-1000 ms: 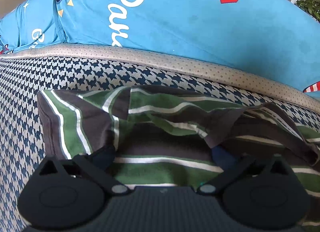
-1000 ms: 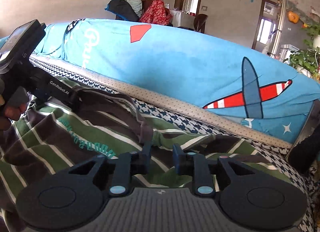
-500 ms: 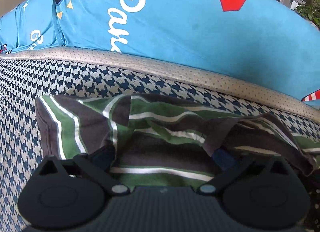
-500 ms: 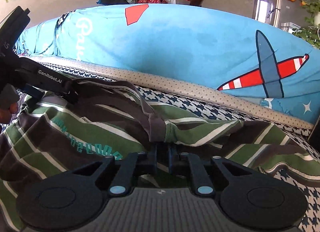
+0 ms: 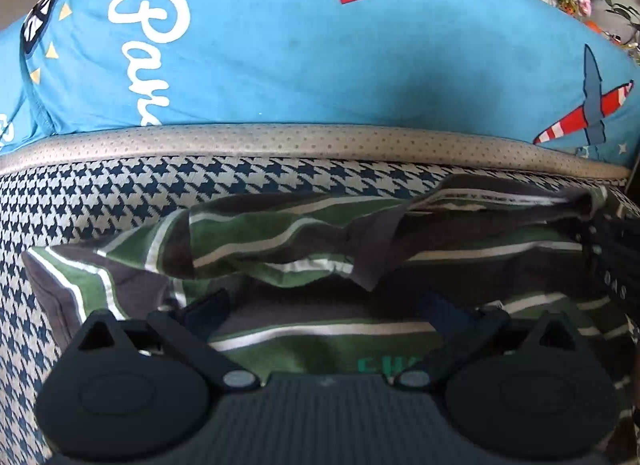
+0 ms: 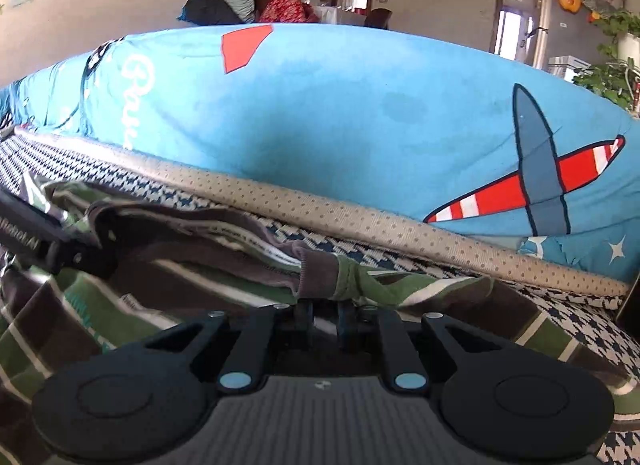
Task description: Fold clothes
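Note:
A green, brown and white striped shirt [image 5: 304,241] lies rumpled on the houndstooth seat [image 5: 120,193]. My left gripper [image 5: 326,311] is open, its fingers spread wide just over the shirt's middle. My right gripper [image 6: 325,307] is shut on a fold of the striped shirt [image 6: 340,277] near its dark collar. The left gripper's body [image 6: 48,241] shows at the left of the right wrist view, low over the shirt. The right gripper's body [image 5: 616,257] shows at the right edge of the left wrist view.
A blue cushion [image 5: 280,49] with white lettering, a red patch and a plane print stands behind the seat, above a beige dotted band [image 5: 320,141]. Potted plants [image 6: 612,65], doorways and a pile of clothes [image 6: 248,5] are in the room beyond.
My right gripper has closed on the shirt fold near the collar. My left gripper has shifted right along the shirt and stayed open.

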